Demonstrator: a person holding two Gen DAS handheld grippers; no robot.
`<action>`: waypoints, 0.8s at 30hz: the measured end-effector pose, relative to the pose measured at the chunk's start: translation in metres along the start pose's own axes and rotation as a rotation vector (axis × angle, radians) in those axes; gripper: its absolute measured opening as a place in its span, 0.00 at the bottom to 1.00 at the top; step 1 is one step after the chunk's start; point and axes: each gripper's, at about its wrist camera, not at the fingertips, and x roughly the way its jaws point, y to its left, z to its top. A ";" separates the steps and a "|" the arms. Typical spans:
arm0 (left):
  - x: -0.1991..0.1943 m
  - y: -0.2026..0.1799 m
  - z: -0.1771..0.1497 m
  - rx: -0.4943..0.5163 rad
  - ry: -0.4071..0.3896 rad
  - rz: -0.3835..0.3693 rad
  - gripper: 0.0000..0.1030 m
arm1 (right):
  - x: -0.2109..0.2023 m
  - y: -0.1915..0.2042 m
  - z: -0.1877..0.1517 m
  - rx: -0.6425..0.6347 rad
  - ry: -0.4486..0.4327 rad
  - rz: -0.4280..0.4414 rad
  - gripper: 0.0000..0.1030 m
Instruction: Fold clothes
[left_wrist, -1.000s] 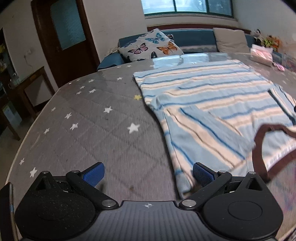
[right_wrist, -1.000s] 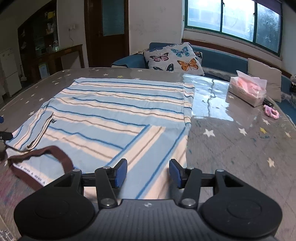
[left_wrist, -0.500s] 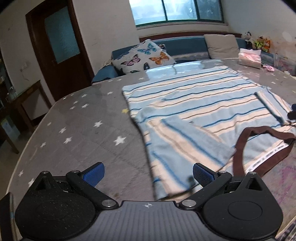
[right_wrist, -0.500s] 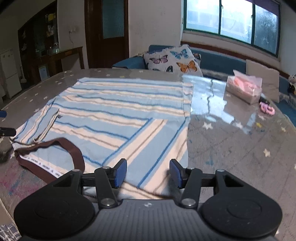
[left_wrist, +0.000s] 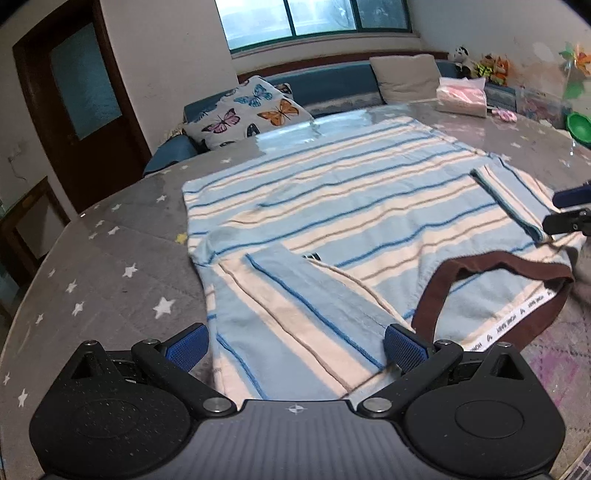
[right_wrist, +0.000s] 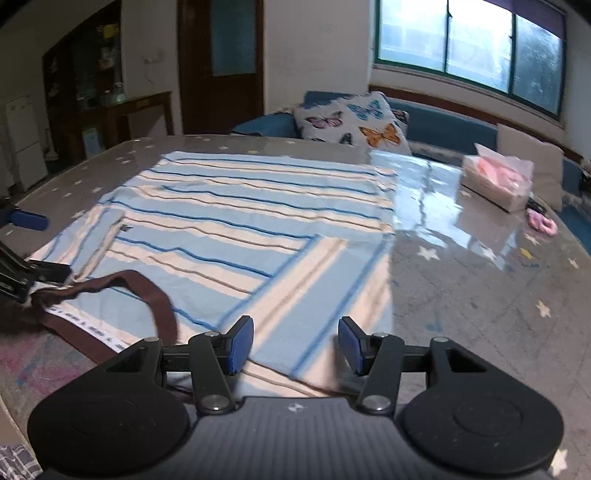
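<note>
1. While its blue-padded jaws stand wide apart, the left gripper tilts down over the near edge of the blue, cream and brown striped T-shirt. The folded-in sleeve lies between the pads, and neither pad presses on it. The shirt lies spread on the grey star-printed tablecloth, filling the view from 6 to 1 o'clock. Its dark brown collar band loops at 4 o'clock. At 3 o'clock the tips of the right gripper show at the shirt's far shoulder.

2. From the right wrist, the right gripper points down at the shirt's other near edge, jaws about half open. The folded sleeve runs up between the pads, which clamp nothing. The collar band lies at 8 o'clock, and the left gripper's tips sit at 9 o'clock beside it. A clear-wrapped pink tissue pack rests on the glossy table at 2 o'clock, well apart from the shirt.
</note>
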 end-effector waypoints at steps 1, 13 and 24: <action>0.001 0.000 -0.001 0.000 0.000 0.002 1.00 | 0.001 0.004 0.000 -0.013 -0.001 0.003 0.50; -0.040 0.017 -0.008 0.078 -0.057 -0.067 1.00 | -0.010 0.012 -0.001 -0.103 0.020 0.033 0.50; -0.040 -0.012 -0.034 0.369 -0.047 -0.169 0.83 | -0.028 0.020 -0.013 -0.319 0.085 0.100 0.55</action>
